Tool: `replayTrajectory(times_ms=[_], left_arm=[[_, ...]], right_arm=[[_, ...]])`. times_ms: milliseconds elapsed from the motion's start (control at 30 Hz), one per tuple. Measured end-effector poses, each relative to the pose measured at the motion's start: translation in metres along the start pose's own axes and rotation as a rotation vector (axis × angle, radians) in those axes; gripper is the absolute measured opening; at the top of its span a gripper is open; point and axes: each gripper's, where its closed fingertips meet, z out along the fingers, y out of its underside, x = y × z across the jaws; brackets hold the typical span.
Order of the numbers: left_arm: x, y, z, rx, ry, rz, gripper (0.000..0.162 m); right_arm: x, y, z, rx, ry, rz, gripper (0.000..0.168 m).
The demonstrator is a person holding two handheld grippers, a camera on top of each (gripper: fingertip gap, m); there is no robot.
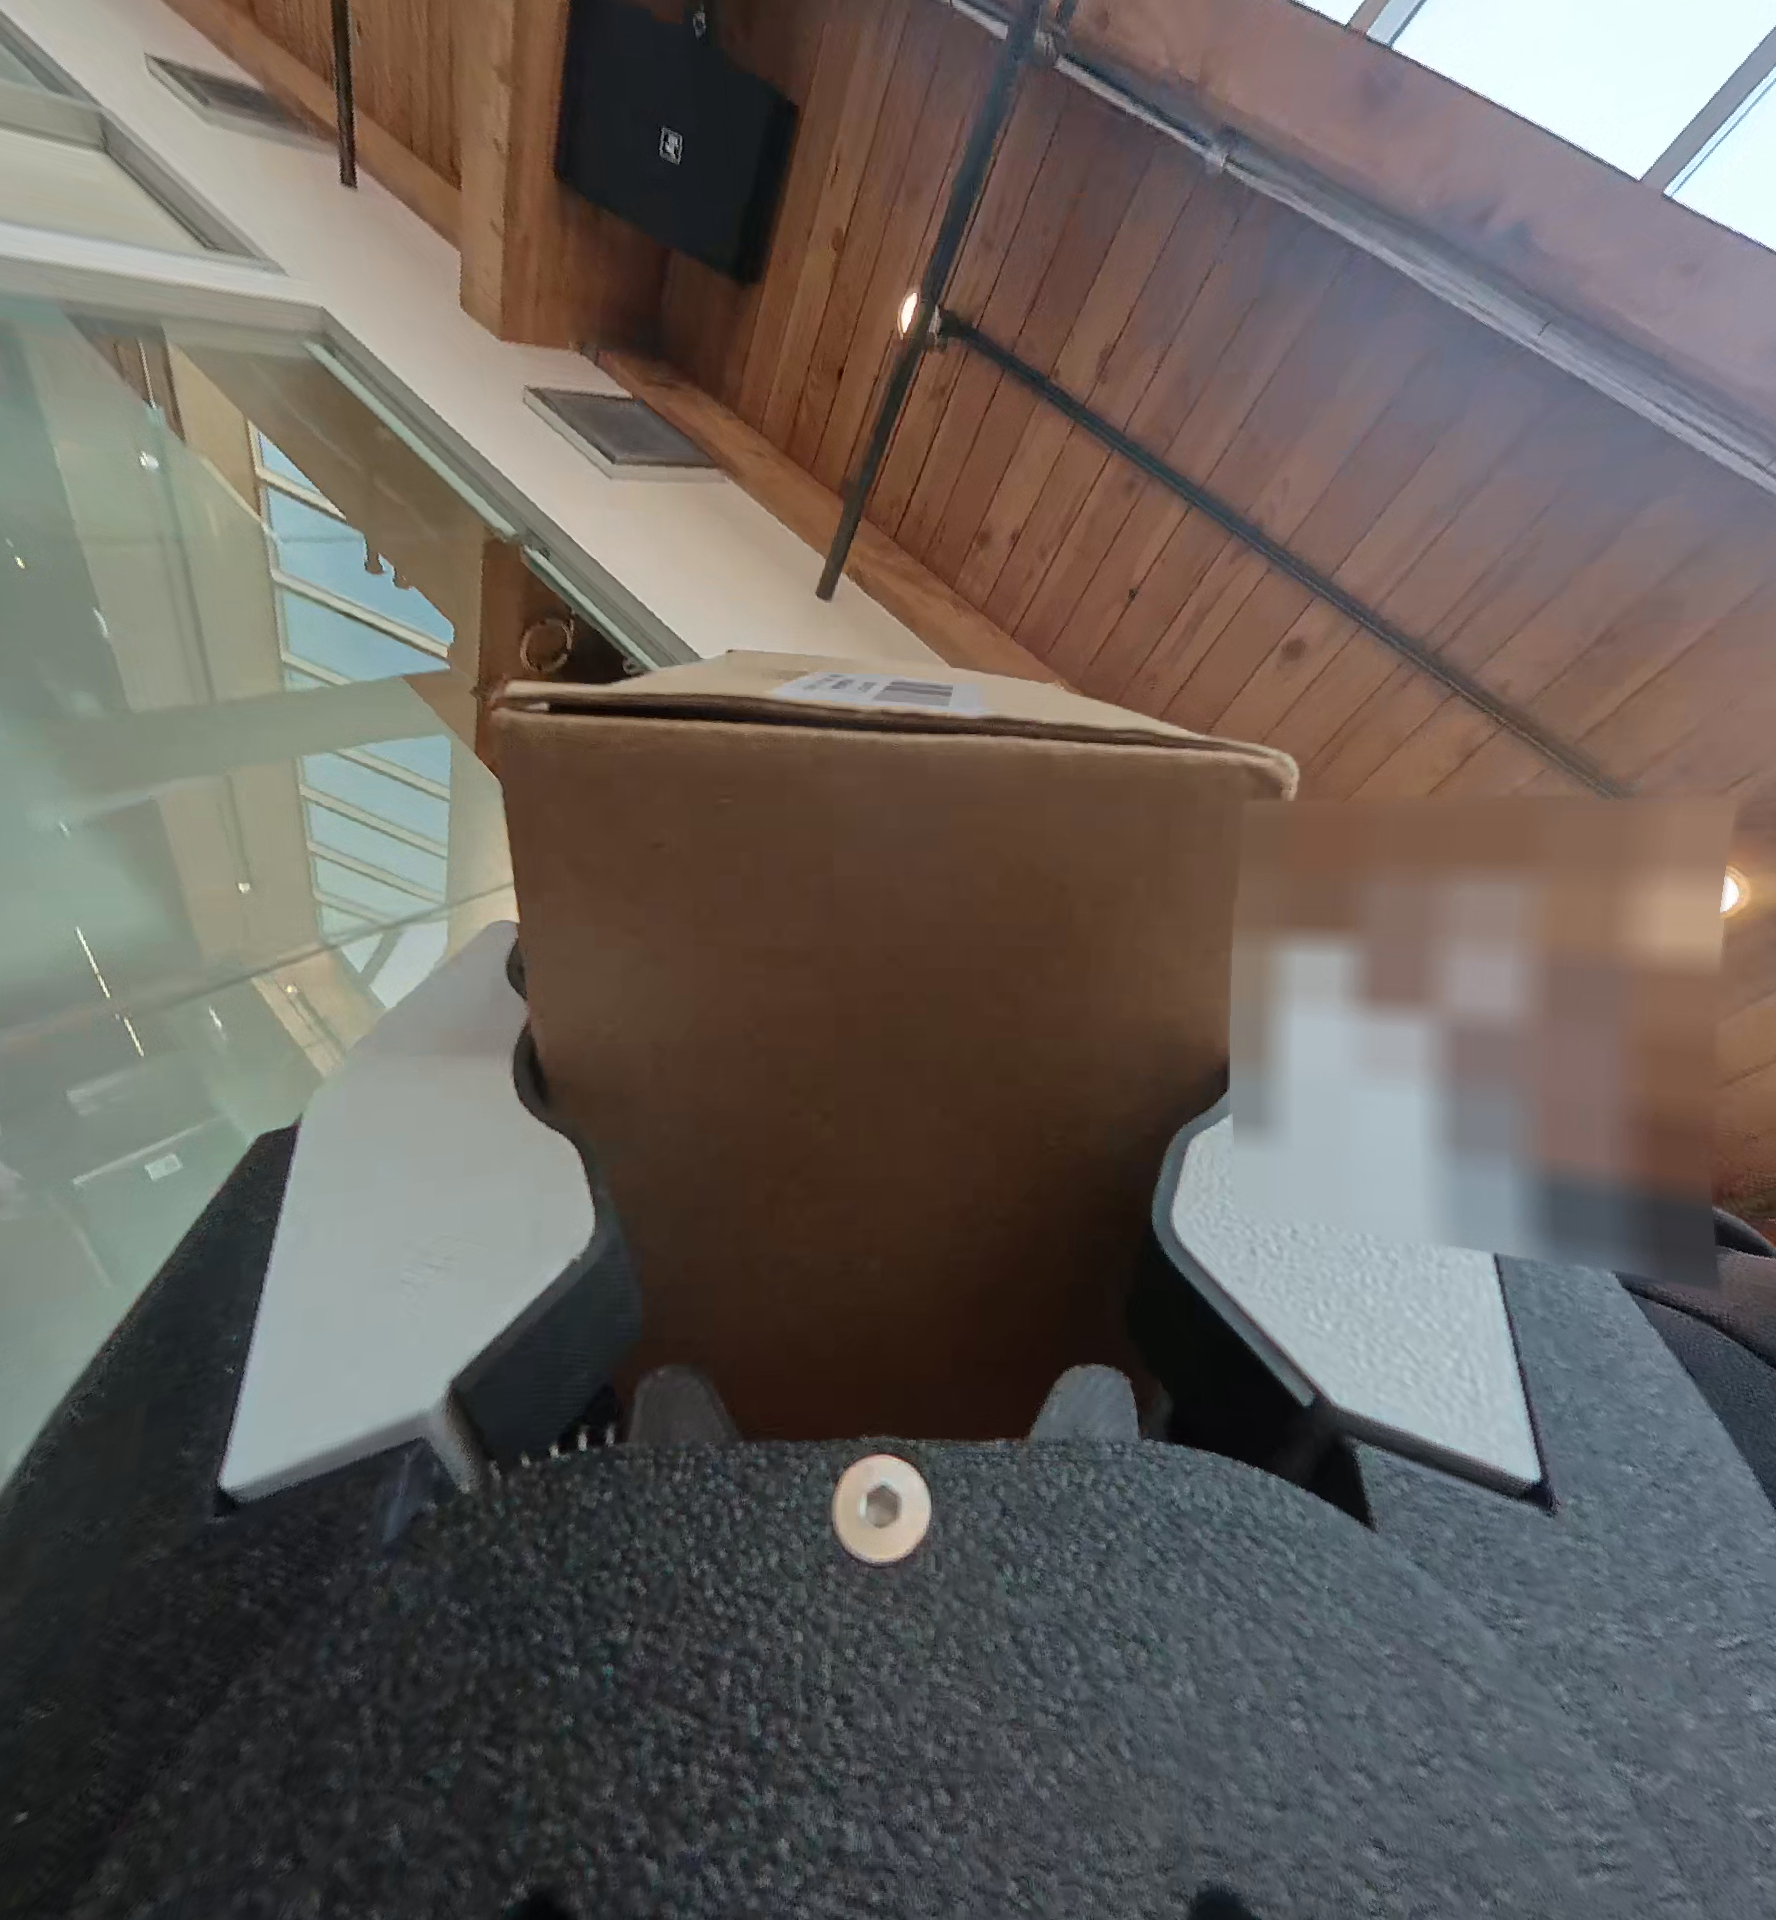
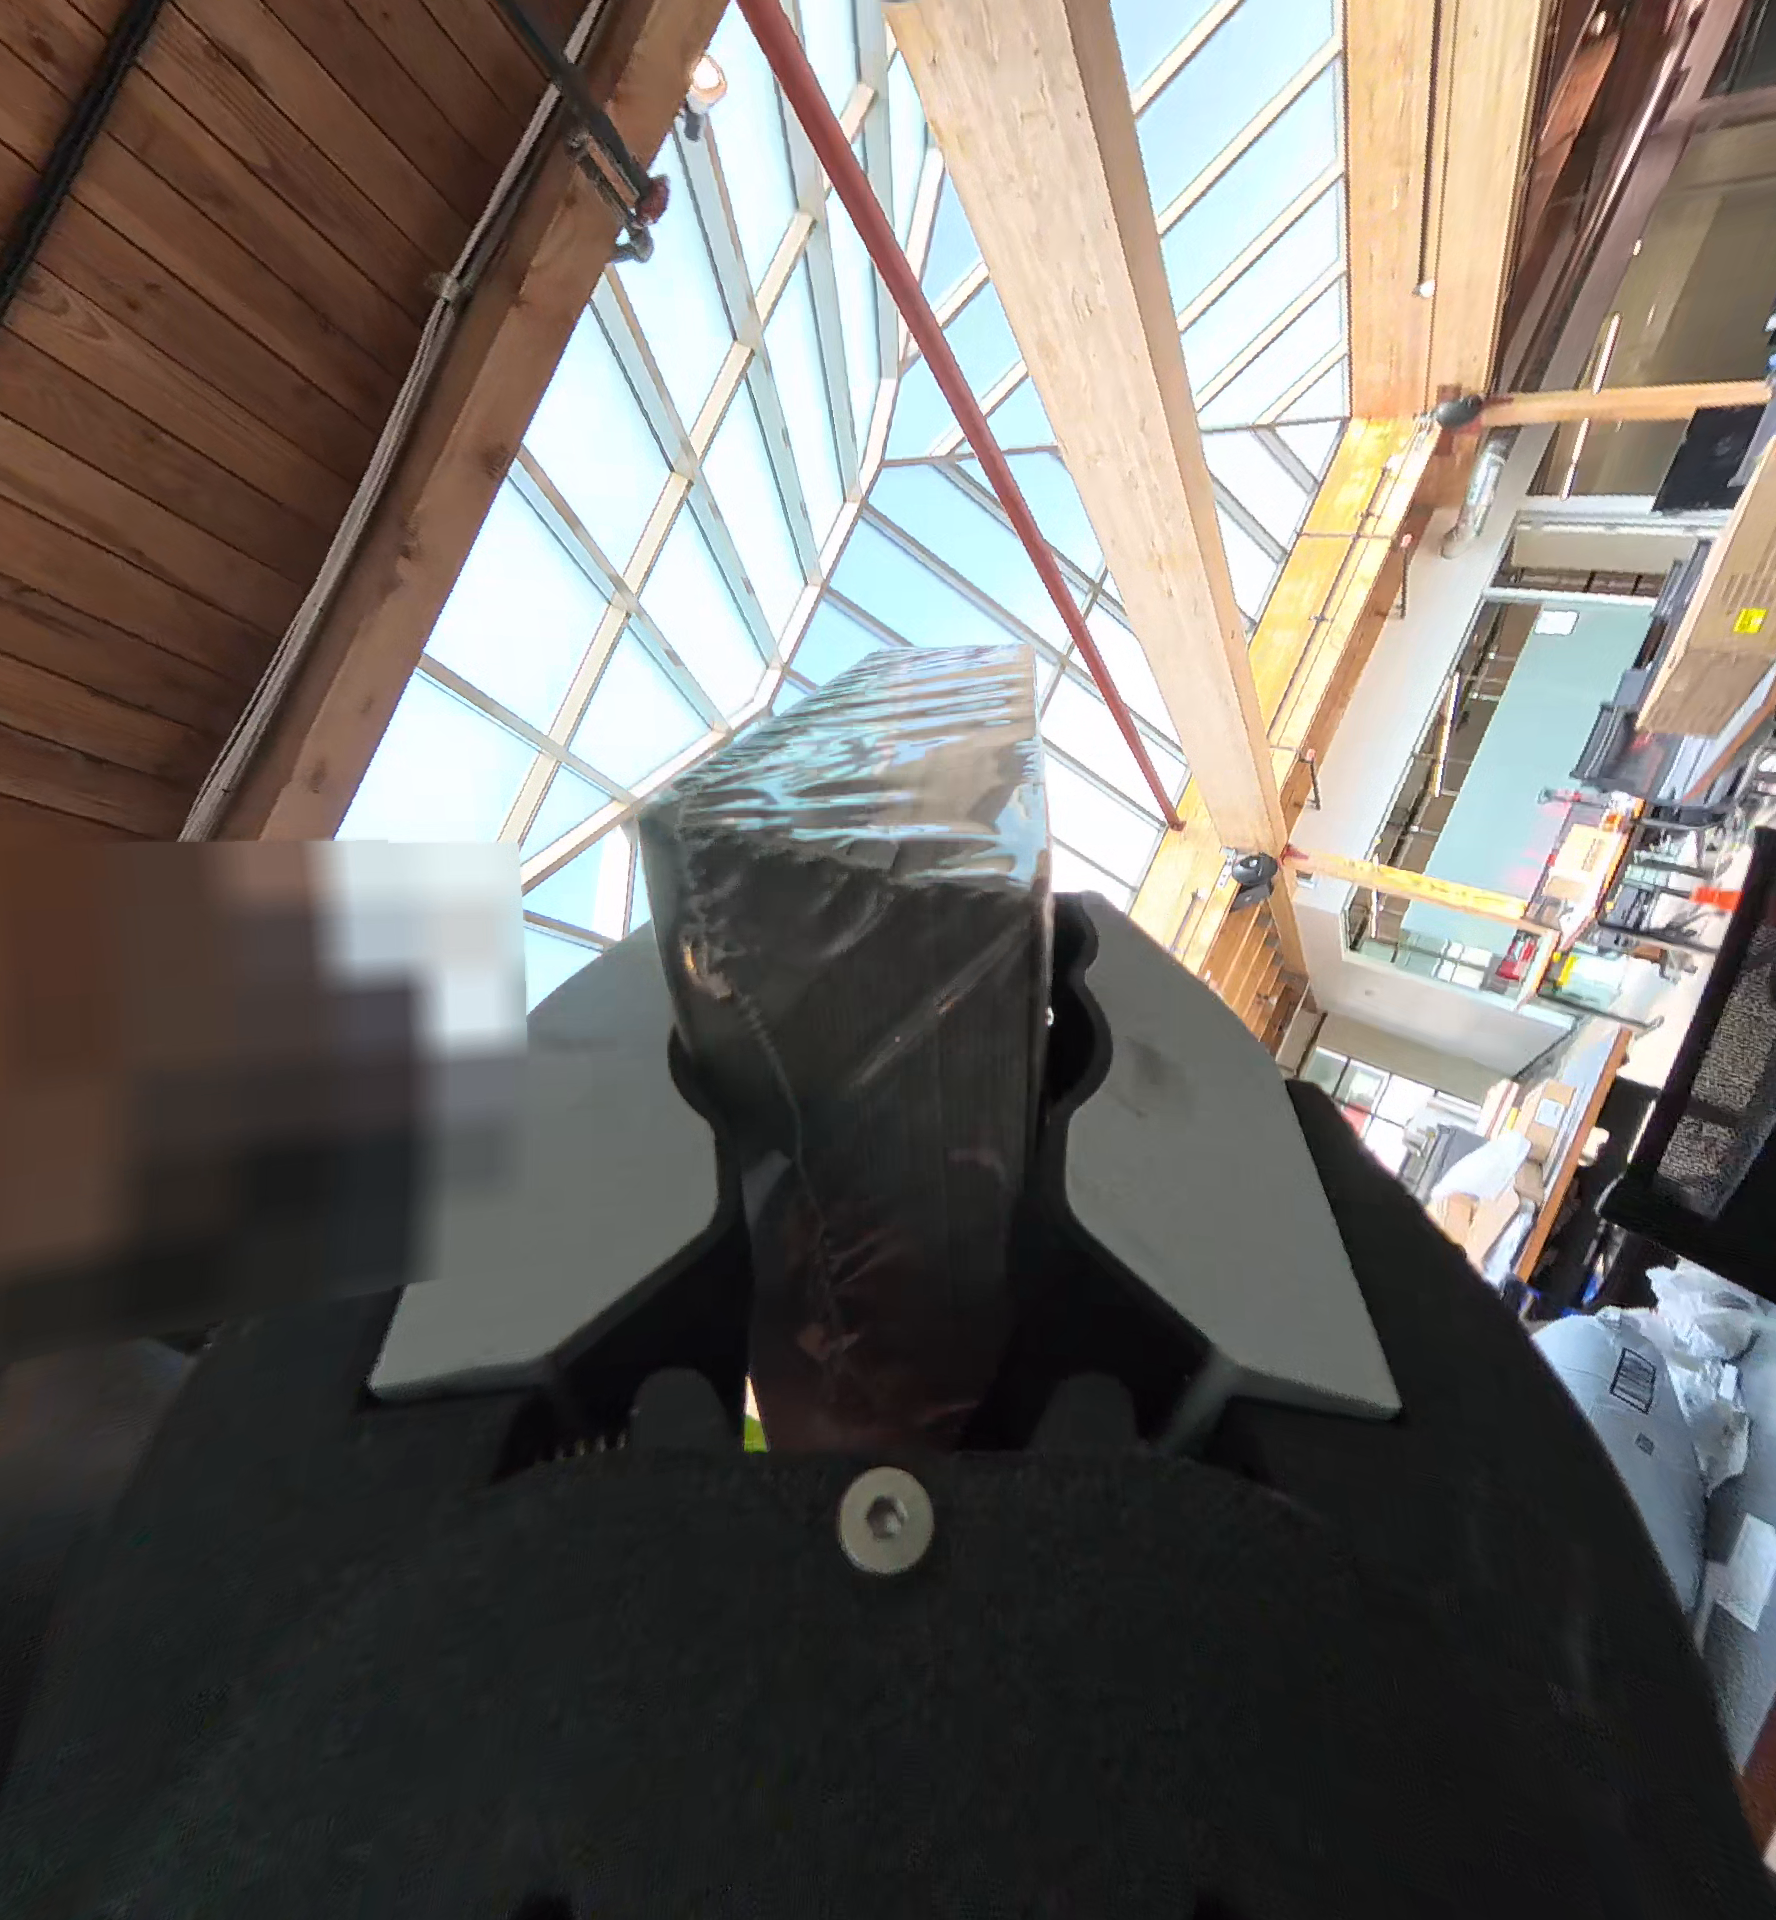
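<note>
My left gripper points up toward the ceiling and is shut on a brown cardboard box. The box stands upright between the grey fingers and has a white label on its top face. My right gripper also points upward and is shut on a black block wrapped in clear plastic film. The block sticks up past the grey fingers. Each gripper holds its thing in the air, with nothing else touching it.
Above are a wooden plank ceiling with black pipes, a black wall speaker and a glass skylight with wooden beams. A glass panel is on the left. Shelves and boxes and a black mesh chair back are on the right.
</note>
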Motion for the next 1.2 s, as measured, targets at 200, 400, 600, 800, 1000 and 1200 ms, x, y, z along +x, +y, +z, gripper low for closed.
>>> replayTrajectory(times_ms=[200, 400, 600, 800, 1000, 1200], left_arm=[[-0.096, -0.065, 0.046, 0.104, 0.003, 0.149, 0.12], [-0.171, -0.132, 0.117, 0.235, -0.018, 0.304, 0.122], [-0.235, -0.227, 0.154, 0.371, -0.03, 0.374, 0.122], [-0.32, -0.368, 0.181, 0.343, -0.062, 0.399, 0.121], [-0.373, -0.546, 0.247, 0.267, -0.073, 0.391, 0.121], [-0.416, -0.708, 0.312, 0.187, -0.109, 0.459, 0.121]], right_arm=[[0.099, -0.118, 0.089, -0.171, -0.003, 0.132, 0.061], [0.183, -0.22, 0.206, -0.334, 0.001, 0.221, 0.061], [0.279, -0.283, 0.311, -0.393, 0.015, 0.257, 0.06], [0.403, -0.327, 0.416, -0.406, 0.049, 0.259, 0.06], [0.517, -0.362, 0.561, -0.372, 0.085, 0.203, 0.061], [0.641, -0.388, 0.707, -0.375, 0.045, 0.226, 0.061]])
